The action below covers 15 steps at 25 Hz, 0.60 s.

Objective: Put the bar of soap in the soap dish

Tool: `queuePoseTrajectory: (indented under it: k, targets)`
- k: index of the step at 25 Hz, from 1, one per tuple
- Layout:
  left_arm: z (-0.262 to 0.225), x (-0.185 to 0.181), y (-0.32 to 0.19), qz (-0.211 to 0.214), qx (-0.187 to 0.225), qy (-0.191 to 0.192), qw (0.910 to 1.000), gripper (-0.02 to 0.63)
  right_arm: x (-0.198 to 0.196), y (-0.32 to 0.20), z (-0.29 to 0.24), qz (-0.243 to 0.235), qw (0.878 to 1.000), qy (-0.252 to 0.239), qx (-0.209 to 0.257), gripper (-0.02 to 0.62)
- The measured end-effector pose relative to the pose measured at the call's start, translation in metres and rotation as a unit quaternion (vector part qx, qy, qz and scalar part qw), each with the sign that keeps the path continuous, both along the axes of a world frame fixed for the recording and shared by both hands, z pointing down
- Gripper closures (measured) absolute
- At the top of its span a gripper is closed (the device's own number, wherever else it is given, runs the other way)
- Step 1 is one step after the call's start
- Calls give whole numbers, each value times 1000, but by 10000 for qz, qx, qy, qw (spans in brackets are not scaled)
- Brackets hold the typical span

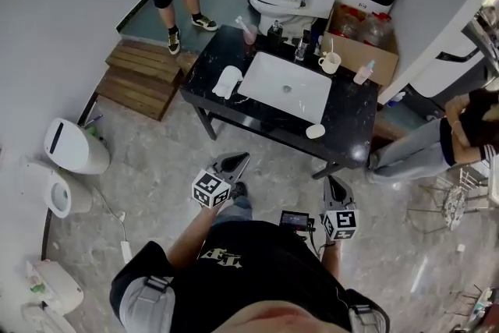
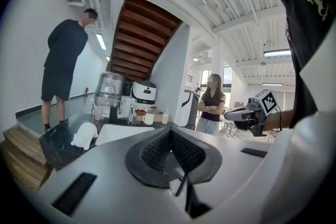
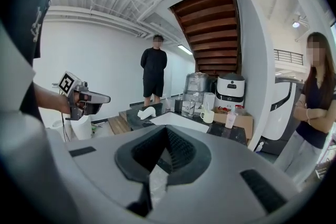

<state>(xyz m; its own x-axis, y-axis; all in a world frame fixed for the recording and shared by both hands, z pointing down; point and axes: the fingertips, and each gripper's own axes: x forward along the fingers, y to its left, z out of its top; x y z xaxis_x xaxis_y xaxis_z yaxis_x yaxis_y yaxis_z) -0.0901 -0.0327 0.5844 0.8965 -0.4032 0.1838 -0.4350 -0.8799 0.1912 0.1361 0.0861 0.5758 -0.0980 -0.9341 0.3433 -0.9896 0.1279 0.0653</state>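
The step in hand looks like the approach: the person stands well short of the black table (image 1: 355, 117), and neither tool is near anything on it. The white basin (image 1: 284, 86) sits in the table's middle, with a mug (image 1: 330, 62) and bottles along the far edge and a crumpled white cloth (image 1: 228, 82) at the left end. A small pale rounded thing (image 1: 315, 131) lies on the near right part of the top, just beside the basin's corner. It is probably the bar of soap, though at this size it could as well be the dish, and no other view shows a clear soap dish. The left gripper (image 1: 242, 158) points toward the table with its jaws pressed together and nothing between them, which its own view (image 2: 169, 131) confirms. The right gripper (image 1: 334, 183) is likewise closed tip to tip and empty (image 3: 167, 130). The next move calls for closing in on the table, settling which item is the soap and which the dish, then spreading one pair of jaws before reaching down. A slippery bar may need a square grip across its narrow sides.
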Motion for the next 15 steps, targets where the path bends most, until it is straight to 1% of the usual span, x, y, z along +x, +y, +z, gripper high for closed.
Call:
queuePoseTrajectory:
  k: [4,9,12,15]
  targets:
    - [2,7,-36,150,-48,20,9999,598,3,-35,-3,136,9999,-7,10,588]
    - [0,12,-78,273,-104,117,9995,598,1,-75,0,192,9998,-50,-40,588]
    - [2,17,-96,456,-165,135,9987,598,-2,-93,-3,249,9997,-14,-10,588]
    - [7,28,-106,707,-206,73,9973,598,-1,-101,1,354,9994,-11,-63,588]
